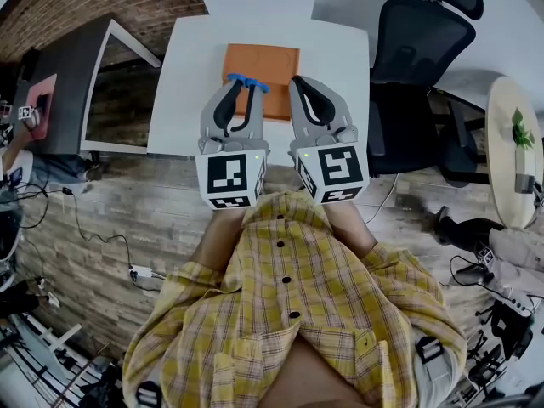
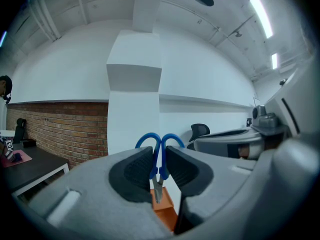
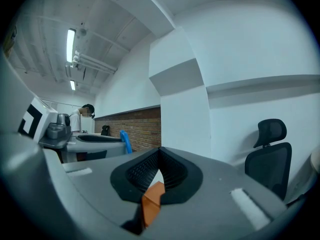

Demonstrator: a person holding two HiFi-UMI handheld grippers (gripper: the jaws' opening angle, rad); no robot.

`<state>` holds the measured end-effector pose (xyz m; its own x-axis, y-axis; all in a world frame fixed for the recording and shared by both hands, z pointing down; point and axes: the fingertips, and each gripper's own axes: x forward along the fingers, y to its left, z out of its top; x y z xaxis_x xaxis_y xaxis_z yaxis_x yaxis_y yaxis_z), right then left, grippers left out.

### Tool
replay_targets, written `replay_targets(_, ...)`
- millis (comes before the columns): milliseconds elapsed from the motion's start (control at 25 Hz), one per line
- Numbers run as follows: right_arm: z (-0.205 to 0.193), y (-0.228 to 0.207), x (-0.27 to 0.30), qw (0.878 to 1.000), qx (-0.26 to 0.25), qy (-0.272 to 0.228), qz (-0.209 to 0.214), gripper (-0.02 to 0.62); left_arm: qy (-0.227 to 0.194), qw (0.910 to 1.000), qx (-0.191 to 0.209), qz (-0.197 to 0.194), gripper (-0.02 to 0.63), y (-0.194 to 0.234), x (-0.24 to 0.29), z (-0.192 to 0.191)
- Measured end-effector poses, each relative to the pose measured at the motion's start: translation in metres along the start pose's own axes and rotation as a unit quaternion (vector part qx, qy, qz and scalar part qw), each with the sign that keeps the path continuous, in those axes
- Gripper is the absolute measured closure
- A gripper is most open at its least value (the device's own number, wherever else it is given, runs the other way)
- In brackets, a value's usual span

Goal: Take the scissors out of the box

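The scissors (image 1: 246,82) have blue loop handles and short metal blades. My left gripper (image 1: 240,90) is shut on them just below the loops, handles up (image 2: 160,142) and blade tip pointing down (image 2: 157,190). They hang above the flat orange box (image 1: 263,65), which lies on the white table (image 1: 191,75). My right gripper (image 1: 306,88) is level beside the left one, over the box's right side, jaws shut with nothing between them. Through the gap under its pads (image 3: 145,171) a piece of the orange box (image 3: 152,202) shows. The blue handle (image 3: 125,141) is seen to its left.
A black office chair (image 1: 421,58) stands right of the table, and a dark desk (image 1: 64,79) to its left. A round table with a plant (image 1: 517,147) is at the far right. A person (image 3: 82,115) is at a counter in the background. Wooden floor lies below.
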<state>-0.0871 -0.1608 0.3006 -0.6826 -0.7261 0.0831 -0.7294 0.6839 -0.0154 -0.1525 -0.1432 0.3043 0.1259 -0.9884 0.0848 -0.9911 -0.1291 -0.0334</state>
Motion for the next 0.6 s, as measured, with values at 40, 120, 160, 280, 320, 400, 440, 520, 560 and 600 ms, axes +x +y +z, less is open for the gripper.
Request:
replay_targets(40, 0.0003, 0.0003, 0.0002, 1.000, 0.000, 0.000, 0.000, 0.600, -0.001, 1.0000, 0.000, 0.000, 0.517, 0.0003, 0.0001, 0.0000)
replay_targets(120, 0.0009, 0.0012, 0.0008, 1.000, 0.000, -0.002, 0.001, 0.600, -0.002, 1.0000, 0.000, 0.000, 0.517, 0.0010, -0.0004, 0.0000)
replay_targets(160, 0.0008, 0.0016, 0.0010, 1.000, 0.000, -0.002, 0.002, 0.601, -0.002, 1.0000, 0.001, 0.000, 0.517, 0.0012, -0.0009, -0.0002)
replay_targets(280, -0.0005, 0.0029, 0.0007, 1.000, 0.002, -0.001, 0.003, 0.601, -0.002, 1.0000, 0.001, 0.000, 0.517, 0.0014, -0.0019, -0.0010)
replay_targets(320, -0.0005, 0.0035, 0.0010, 1.000, 0.002, -0.001, 0.003, 0.600, -0.001, 1.0000, 0.001, 0.000, 0.517, 0.0017, -0.0020, -0.0011)
replay_targets(400, -0.0001, 0.0049, 0.0017, 1.000, 0.002, -0.002, 0.004, 0.601, -0.001, 1.0000, 0.000, -0.001, 0.517, 0.0024, -0.0023, -0.0012)
replay_targets(440, -0.0002, 0.0055, 0.0018, 1.000, 0.002, -0.002, 0.005, 0.601, -0.002, 1.0000, 0.001, -0.001, 0.517, 0.0026, -0.0026, -0.0013)
replay_targets(520, -0.0008, 0.0065, 0.0015, 1.000, 0.001, -0.003, 0.005, 0.601, -0.002, 1.0000, 0.001, -0.001, 0.517, 0.0026, -0.0034, -0.0021)
replay_targets(560, -0.0012, 0.0068, 0.0013, 1.000, 0.001, -0.004, 0.006, 0.601, -0.002, 1.0000, 0.001, -0.001, 0.517, 0.0026, -0.0038, -0.0027)
replay_targets(600, -0.0016, 0.0071, 0.0011, 1.000, 0.001, -0.004, 0.006, 0.600, -0.002, 1.0000, 0.001, -0.001, 0.517, 0.0026, -0.0042, -0.0034)
